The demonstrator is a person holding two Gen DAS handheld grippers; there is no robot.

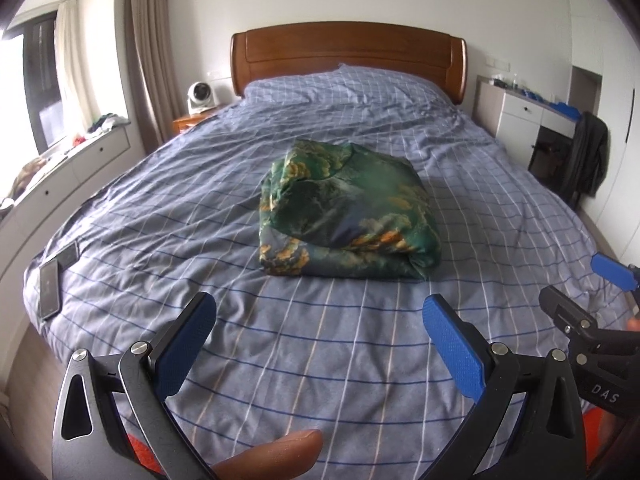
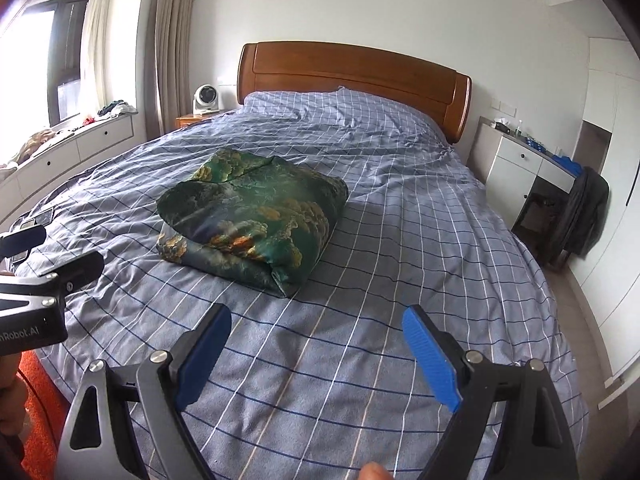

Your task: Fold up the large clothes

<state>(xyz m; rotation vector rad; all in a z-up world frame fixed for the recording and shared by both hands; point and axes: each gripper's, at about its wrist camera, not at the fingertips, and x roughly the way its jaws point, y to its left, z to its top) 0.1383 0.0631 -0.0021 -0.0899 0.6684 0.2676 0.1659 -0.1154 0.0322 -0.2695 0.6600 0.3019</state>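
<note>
Fold looks complete: glossy green-and-gold printed garment (image 1: 348, 212) sits bundled mid-bed on the blue checked bedspread (image 1: 320, 360); my left tongs (image 1: 320, 332) and right tongs (image 2: 316, 340) both released, empty, next only tidying.

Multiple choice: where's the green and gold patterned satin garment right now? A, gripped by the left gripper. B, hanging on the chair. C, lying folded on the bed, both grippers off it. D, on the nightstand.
C: the green and gold patterned satin garment lies as a folded bundle on the blue checked bedspread, with the left gripper and right gripper open and empty.

Green garment (image 1: 348, 212) with gold pattern (satiny), folded into a thick bundle, mid-bed (image 1: 280, 360).
</note>
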